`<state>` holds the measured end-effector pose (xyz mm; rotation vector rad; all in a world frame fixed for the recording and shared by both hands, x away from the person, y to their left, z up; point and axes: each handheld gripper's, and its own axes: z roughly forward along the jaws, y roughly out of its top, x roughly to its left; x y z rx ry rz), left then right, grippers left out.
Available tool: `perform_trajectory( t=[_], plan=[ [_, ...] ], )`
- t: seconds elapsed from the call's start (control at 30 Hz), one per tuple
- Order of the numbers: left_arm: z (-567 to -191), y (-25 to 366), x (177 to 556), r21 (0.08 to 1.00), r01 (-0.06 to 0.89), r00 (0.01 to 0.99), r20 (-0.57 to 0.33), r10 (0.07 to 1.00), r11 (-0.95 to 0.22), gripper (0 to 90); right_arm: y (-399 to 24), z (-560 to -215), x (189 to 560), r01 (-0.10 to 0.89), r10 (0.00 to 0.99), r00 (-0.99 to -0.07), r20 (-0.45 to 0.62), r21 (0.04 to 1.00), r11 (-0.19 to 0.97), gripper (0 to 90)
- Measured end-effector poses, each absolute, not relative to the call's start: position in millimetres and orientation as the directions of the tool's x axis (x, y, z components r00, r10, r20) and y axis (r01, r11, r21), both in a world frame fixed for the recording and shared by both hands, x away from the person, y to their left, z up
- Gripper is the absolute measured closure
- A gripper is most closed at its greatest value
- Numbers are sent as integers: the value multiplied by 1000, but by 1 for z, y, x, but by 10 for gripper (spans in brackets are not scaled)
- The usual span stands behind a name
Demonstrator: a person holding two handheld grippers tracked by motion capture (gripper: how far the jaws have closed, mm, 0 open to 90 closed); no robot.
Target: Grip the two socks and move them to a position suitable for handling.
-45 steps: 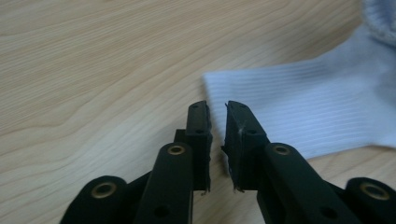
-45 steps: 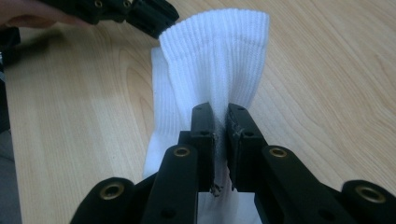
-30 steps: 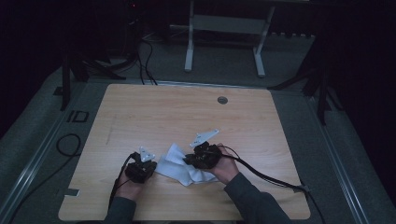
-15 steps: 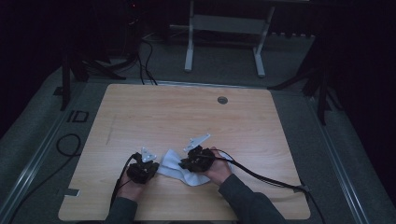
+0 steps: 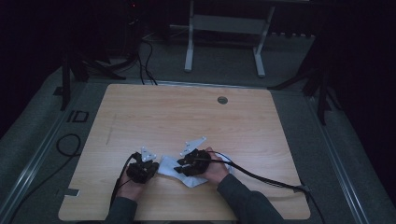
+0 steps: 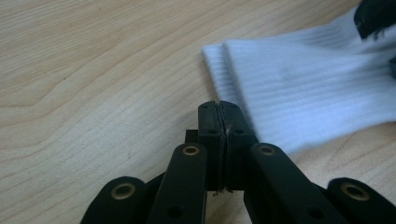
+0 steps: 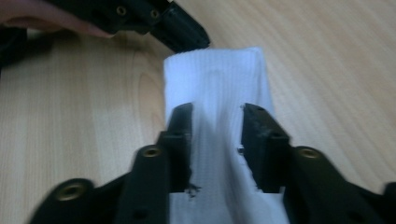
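High view. Table (image 5: 187,116), wooden, with a white sock (image 5: 169,166) lying flat near its front edge, between the two grippers. Left gripper (image 5: 148,164) stood at the sock's left end; right gripper (image 5: 180,164) lay over the sock's middle. Compared with a second before, the right gripper had travelled leftward across the sock, closing on the left one, and the pair now sat near each other. The sock itself had bunched shorter under that travel. A cable (image 5: 261,176) trailed from the right gripper toward the table's right edge.

Left gripper view. Left gripper (image 6: 219,109): jaws pressed fully together, nothing between them, tips just beside the ribbed cuff edge of the sock (image 6: 303,98), which lay flat on the wood. Contact with the cloth could not be confirmed.

Right gripper view. Right gripper (image 7: 215,112): jaws parted, one on each side of a raised ridge of the sock (image 7: 217,88), straddling it without pinching. The left gripper's black tip (image 7: 180,32) showed beyond the cuff end.

Reading. The shift suggested a folding or bunching of the sock was in hand: the right gripper appeared placed for a grasp at the middle, not yet taken, while the left seemed to serve as a stop at the cuff.
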<state>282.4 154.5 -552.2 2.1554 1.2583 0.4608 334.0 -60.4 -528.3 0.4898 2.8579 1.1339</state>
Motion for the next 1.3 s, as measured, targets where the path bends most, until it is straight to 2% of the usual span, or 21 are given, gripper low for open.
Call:
perform_trajectory(
  t=[0.23,0.47,0.77,1.3],
  plan=[
    [-545,155,281,670,642,485,20,874,-372,878,-68,-516,336,259,316,-948,29,645,719,529],
    [-531,153,276,715,598,504,14,864,-361,876,-76,-506,333,242,345,-936,-64,595,767,528],
    [-537,141,277,698,592,534,34,845,-402,872,-87,-495,323,218,352,-924,-148,554,803,536],
    [-544,140,279,673,604,537,52,842,-427,871,-134,-490,342,351,507,-851,-136,572,742,565]
  ],
)
